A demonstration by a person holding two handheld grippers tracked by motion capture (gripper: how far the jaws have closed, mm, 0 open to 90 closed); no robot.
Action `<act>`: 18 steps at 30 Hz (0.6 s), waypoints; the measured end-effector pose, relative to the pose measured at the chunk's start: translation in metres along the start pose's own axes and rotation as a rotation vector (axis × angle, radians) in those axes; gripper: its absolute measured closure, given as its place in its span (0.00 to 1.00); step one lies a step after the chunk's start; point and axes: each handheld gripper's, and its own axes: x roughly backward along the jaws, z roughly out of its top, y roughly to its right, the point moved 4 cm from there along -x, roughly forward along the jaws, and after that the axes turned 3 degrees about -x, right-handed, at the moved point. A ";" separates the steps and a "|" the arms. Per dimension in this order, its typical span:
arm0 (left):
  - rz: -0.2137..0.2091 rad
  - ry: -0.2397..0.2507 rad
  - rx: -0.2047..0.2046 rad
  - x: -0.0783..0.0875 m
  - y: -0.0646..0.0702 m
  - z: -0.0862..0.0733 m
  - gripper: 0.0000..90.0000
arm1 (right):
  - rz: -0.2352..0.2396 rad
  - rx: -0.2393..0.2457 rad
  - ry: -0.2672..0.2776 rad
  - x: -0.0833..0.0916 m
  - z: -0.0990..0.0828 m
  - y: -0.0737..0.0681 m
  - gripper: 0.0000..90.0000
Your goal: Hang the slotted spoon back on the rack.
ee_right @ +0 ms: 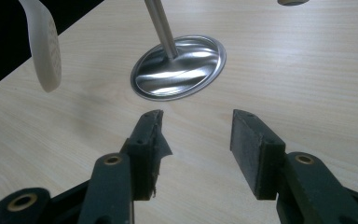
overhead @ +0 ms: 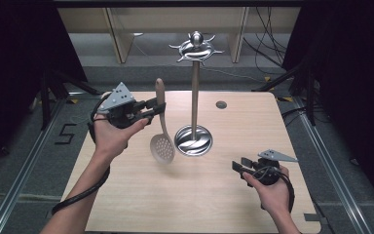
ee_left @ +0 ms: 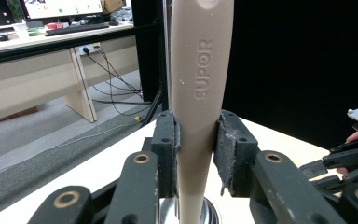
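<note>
Your left gripper (overhead: 157, 108) pinches the slotted spoon (overhead: 162, 127) beside the steel stand (overhead: 194, 97); right gripper (overhead: 241, 165) jaws spread

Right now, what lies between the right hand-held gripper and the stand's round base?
Only bare tabletop lies between the right hand-held gripper and the base, as the right gripper view shows.

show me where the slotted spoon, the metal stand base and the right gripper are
slotted spoon (overhead: 162, 147), high view, on its perforated bowl
metal stand base (overhead: 193, 140), high view, on the round shiny foot plate left of the pole
right gripper (ee_right: 196, 135), right gripper view, midway between its open fingertips
</note>
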 end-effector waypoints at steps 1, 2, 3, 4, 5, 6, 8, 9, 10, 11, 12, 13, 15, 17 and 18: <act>-0.001 -0.002 0.000 -0.001 0.000 0.001 0.78 | 0.007 -0.003 0.003 -0.001 0.000 0.000 0.60; -0.001 -0.001 -0.001 -0.001 0.000 0.001 0.78 | 0.002 -0.009 -0.003 0.000 0.000 -0.001 0.60; -0.001 0.000 0.000 -0.002 0.000 0.002 0.78 | 0.018 -0.017 0.002 0.000 0.000 -0.002 0.60; -0.002 -0.001 0.000 -0.002 0.000 0.002 0.78 | 0.016 -0.008 0.007 -0.001 0.000 -0.001 0.60; -0.001 -0.001 0.003 -0.003 0.000 0.003 0.78 | 0.015 -0.006 0.008 -0.001 0.000 -0.001 0.60; -0.001 -0.002 0.001 -0.004 -0.001 0.003 0.78 | 0.014 -0.006 0.009 -0.001 0.000 -0.001 0.60; 0.001 -0.005 0.001 -0.005 -0.001 0.004 0.78 | 0.012 -0.006 0.013 -0.001 0.000 0.000 0.60; 0.000 -0.002 0.002 -0.005 -0.001 0.004 0.78 | 0.013 -0.006 0.013 -0.001 0.000 0.000 0.60; 0.001 -0.001 0.002 -0.006 -0.001 0.005 0.78 | 0.012 -0.006 0.013 -0.001 0.000 -0.001 0.60; -0.002 0.002 0.001 -0.006 -0.001 0.006 0.78 | 0.025 -0.049 0.000 0.000 -0.001 -0.004 0.60; -0.003 0.000 0.002 -0.006 -0.001 0.006 0.78 | 0.015 -0.009 0.009 0.000 0.000 -0.001 0.60; -0.003 0.000 0.002 -0.006 -0.001 0.006 0.78 | 0.015 -0.009 0.009 0.000 0.000 -0.001 0.60; -0.002 0.004 0.004 -0.007 -0.001 0.007 0.78 | 0.003 -0.004 -0.001 0.000 0.000 -0.001 0.60; 0.001 0.008 0.007 -0.008 -0.002 0.009 0.78 | 0.002 -0.008 -0.002 0.000 0.000 -0.001 0.60; 0.001 0.010 0.008 -0.009 -0.002 0.010 0.78 | 0.002 -0.008 -0.002 0.000 0.000 -0.001 0.60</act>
